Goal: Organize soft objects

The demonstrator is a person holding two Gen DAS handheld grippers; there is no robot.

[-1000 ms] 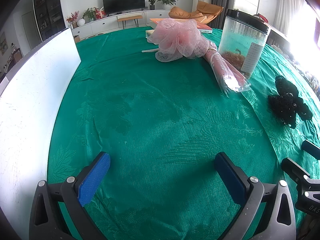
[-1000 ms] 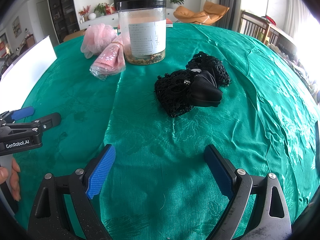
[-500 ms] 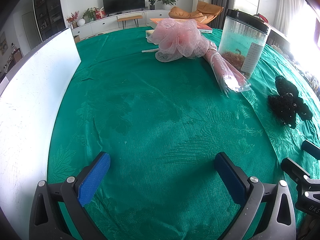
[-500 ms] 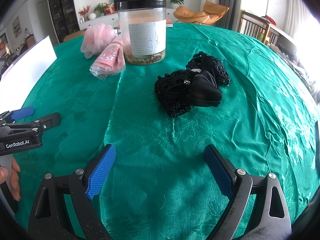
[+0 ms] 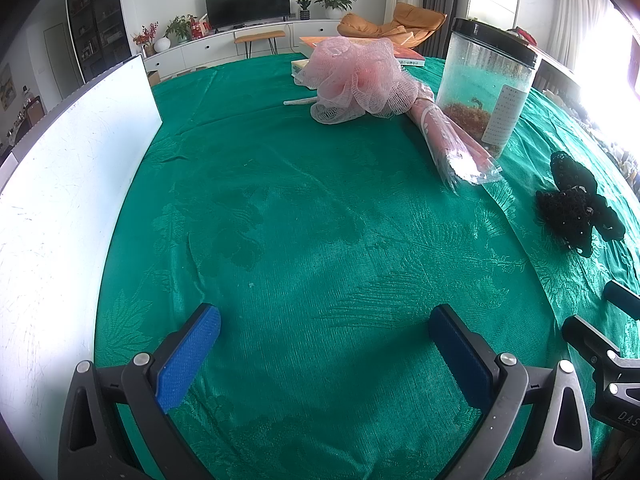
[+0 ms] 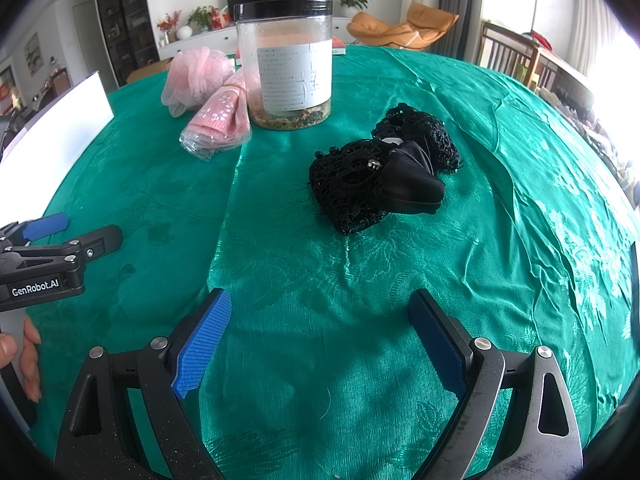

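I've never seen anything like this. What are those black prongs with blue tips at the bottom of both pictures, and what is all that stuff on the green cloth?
The prongs are hand-held grippers; a person holds one in each hand, and each carries a wide-angle camera looking along its fingers. One picture comes from the left gripper, the other from the right gripper. Both are open and hold nothing. The green tablecloth carries a pink mesh sponge, a pink packet in clear wrap, a clear jar with a black lid and a black netted bundle. A white board stands at the left edge.
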